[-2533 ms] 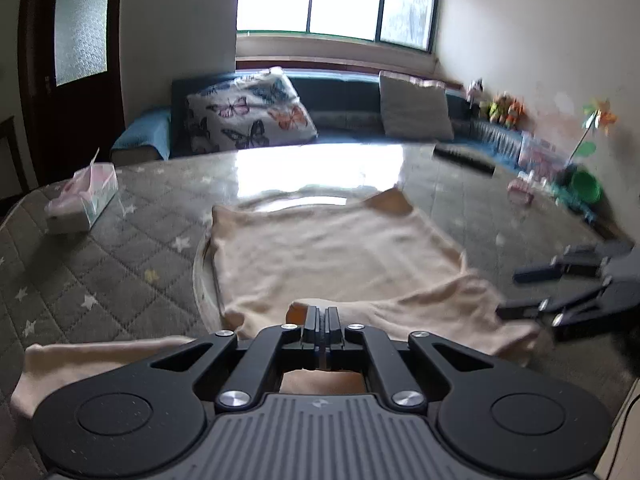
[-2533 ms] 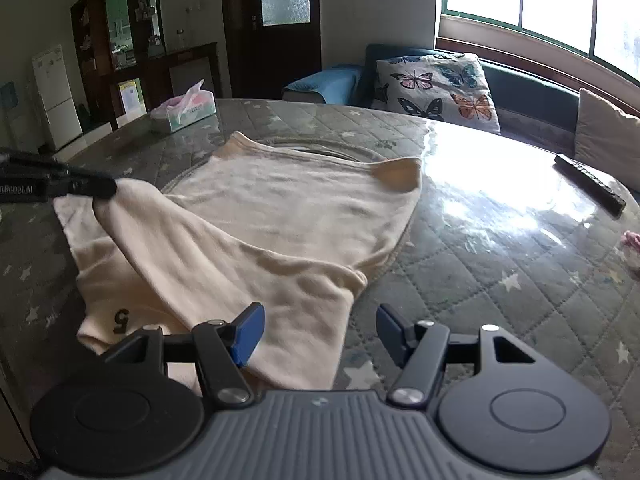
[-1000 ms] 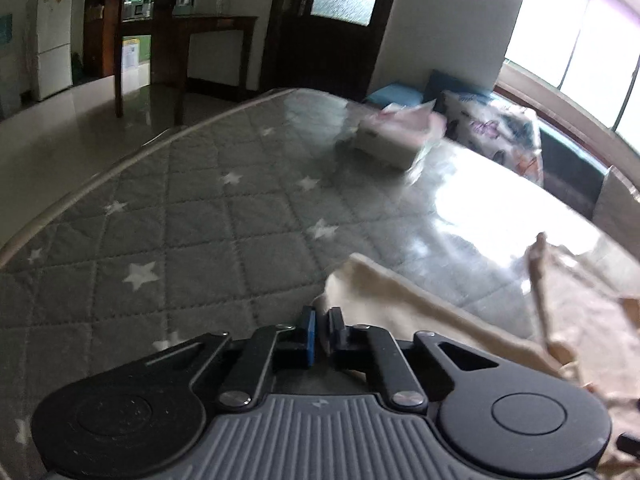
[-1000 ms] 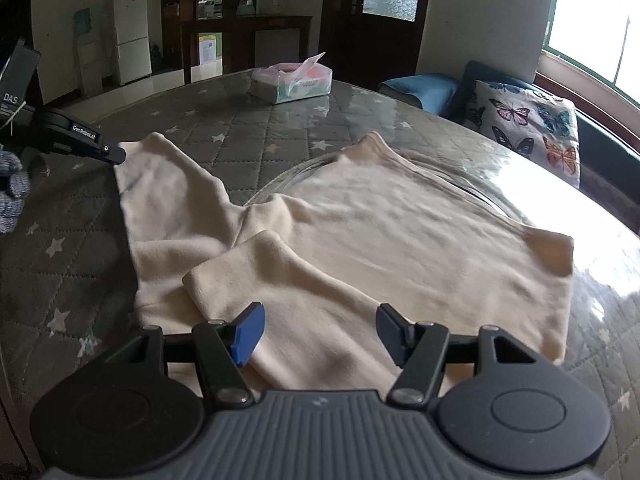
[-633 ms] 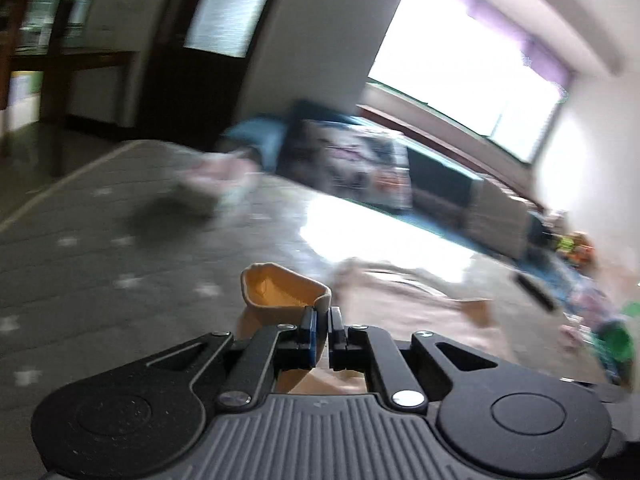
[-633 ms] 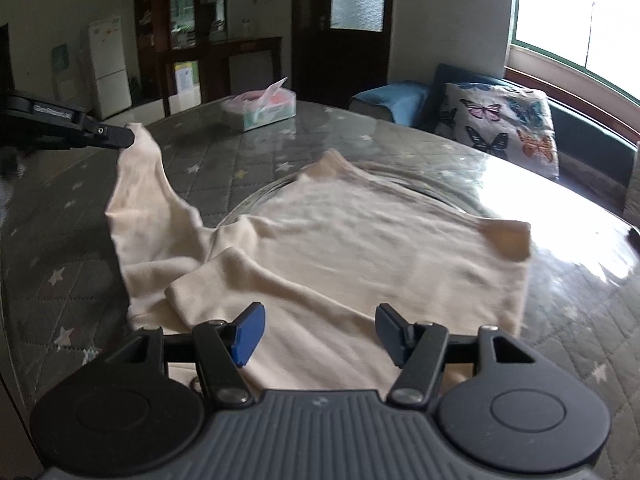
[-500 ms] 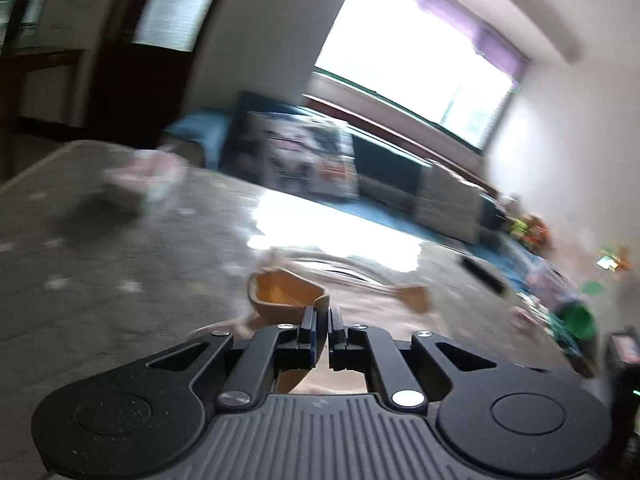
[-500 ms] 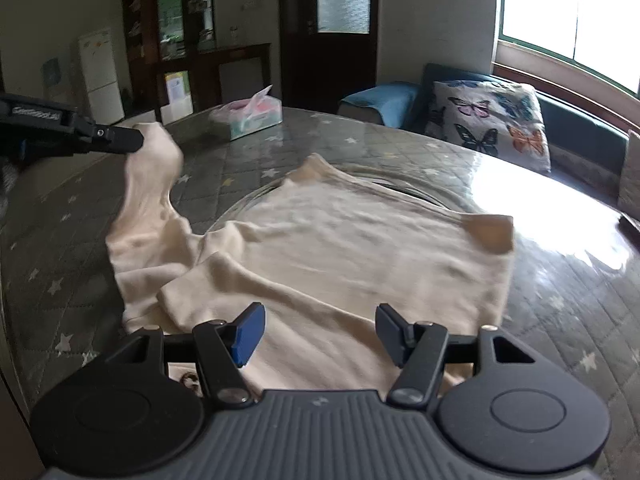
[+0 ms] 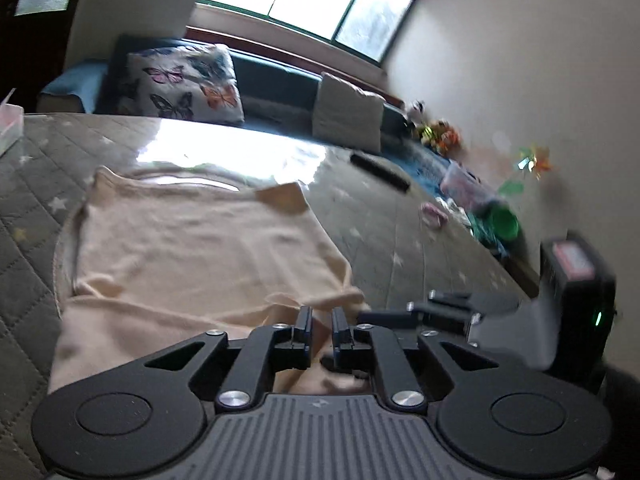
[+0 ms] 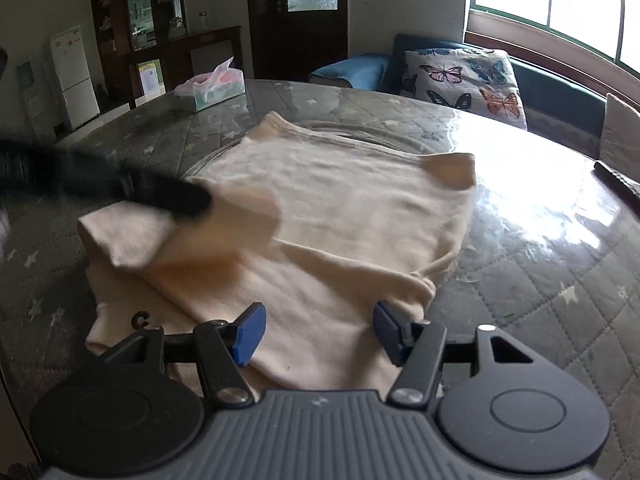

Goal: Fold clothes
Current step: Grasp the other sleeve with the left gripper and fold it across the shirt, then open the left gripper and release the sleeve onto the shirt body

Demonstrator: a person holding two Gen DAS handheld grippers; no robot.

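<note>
Left gripper [image 9: 320, 330] low over the near edge of the shirt [image 9: 200, 248], jaws just opened a little, cloth in the gap but not pinched. Right gripper [image 10: 316, 330] wide apart, empty, poised above the shirt's near hem. Ahead of both, shirt spread flat on the table [image 10: 540, 280], sleeve [image 10: 176, 236] folded across under the left gripper's blurred tips. Tissue box [image 10: 210, 90] far beyond, left.

One cream garment [image 10: 340, 216], one tissue box [image 10: 212, 88], two cushions, one remote [image 9: 380, 170], two grippers.
</note>
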